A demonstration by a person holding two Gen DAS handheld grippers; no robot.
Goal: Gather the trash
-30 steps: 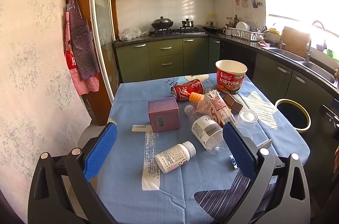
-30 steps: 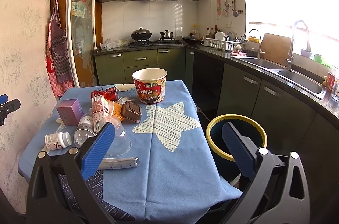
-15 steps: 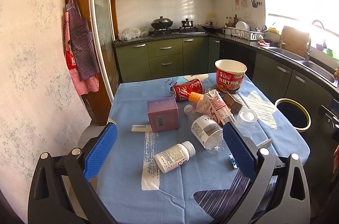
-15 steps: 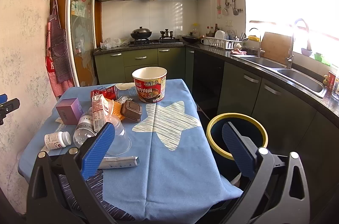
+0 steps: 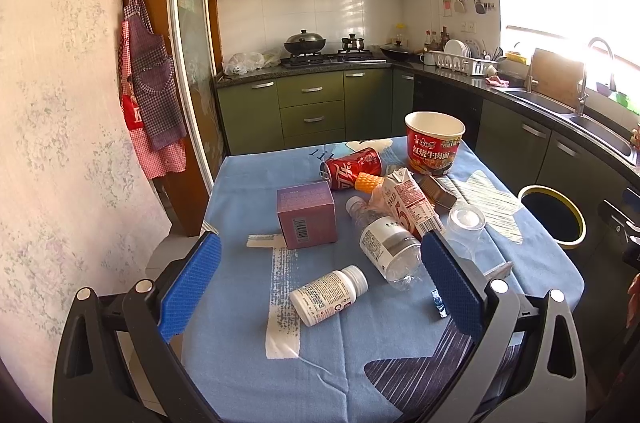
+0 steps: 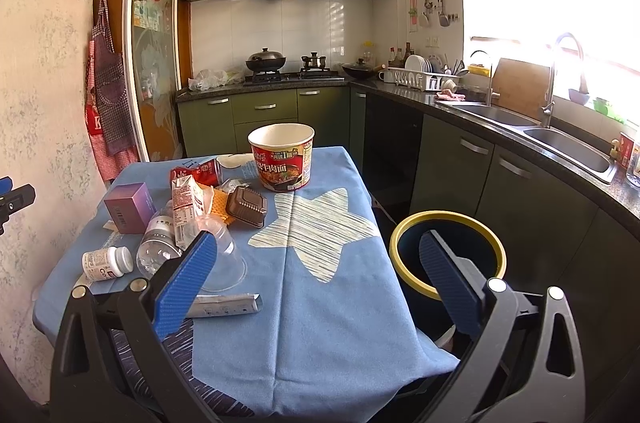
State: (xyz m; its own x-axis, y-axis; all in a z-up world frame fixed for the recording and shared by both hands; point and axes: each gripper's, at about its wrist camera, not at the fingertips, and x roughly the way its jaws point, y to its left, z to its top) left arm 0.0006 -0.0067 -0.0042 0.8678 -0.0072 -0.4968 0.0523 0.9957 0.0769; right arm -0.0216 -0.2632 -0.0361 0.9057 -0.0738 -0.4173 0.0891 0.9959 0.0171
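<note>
Trash lies on a blue-clothed table (image 5: 320,351): a purple box (image 5: 306,214), a white pill bottle (image 5: 328,295), a clear water bottle (image 5: 384,243), a milk carton (image 5: 408,203), a red can (image 5: 352,169), a red noodle cup (image 5: 434,145), a clear cup (image 5: 464,227) and a brown plastic box (image 6: 247,205). A yellow-rimmed bin (image 6: 448,255) stands right of the table. My left gripper (image 5: 320,287) is open and empty above the near table edge. My right gripper (image 6: 316,279) is open and empty, between table and bin.
A flat silver wrapper (image 6: 224,305) lies near the table's front edge. Green cabinets, a stove and a sink counter (image 6: 560,135) line the back and right. An apron (image 5: 150,95) hangs on the left wall.
</note>
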